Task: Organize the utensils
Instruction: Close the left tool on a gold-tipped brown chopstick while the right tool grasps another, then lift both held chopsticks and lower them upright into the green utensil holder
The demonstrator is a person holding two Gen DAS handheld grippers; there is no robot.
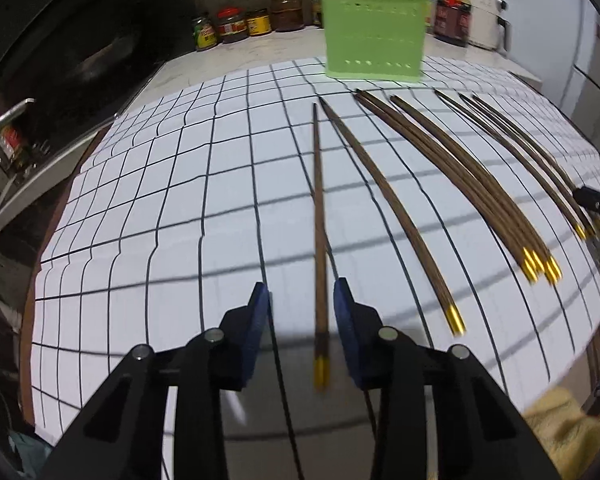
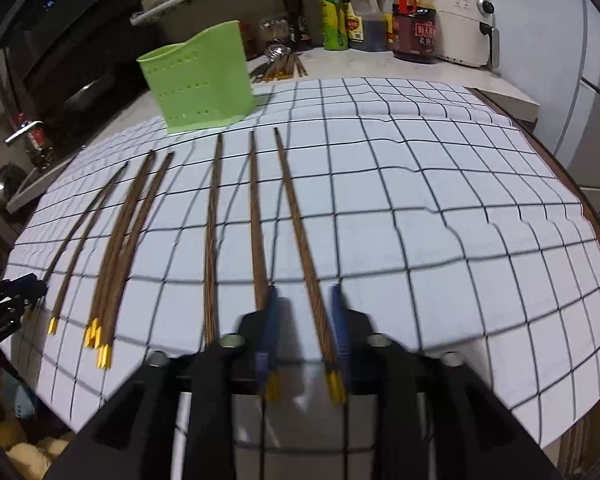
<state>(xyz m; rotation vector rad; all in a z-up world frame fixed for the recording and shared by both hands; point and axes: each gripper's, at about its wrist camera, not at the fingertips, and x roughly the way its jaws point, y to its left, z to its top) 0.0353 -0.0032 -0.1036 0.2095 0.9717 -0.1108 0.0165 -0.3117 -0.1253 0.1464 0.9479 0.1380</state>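
Wooden chopsticks (image 1: 432,168), slim, gold-capped, lie on gridded white sheet (image 1: 140,200). Perforated green plastic holder (image 1: 374,34) behind. Left gripper (image 1: 302,300) pads apart, straddling one chopstick (image 1: 319,220). Right gripper (image 2: 304,304) apart, straddling another stick (image 2: 300,216).

No legible text on labels.

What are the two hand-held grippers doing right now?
Left hand-held gripper: open, astride one chopstick.
Right hand-held gripper: open, rightmost chopstick between its pads.
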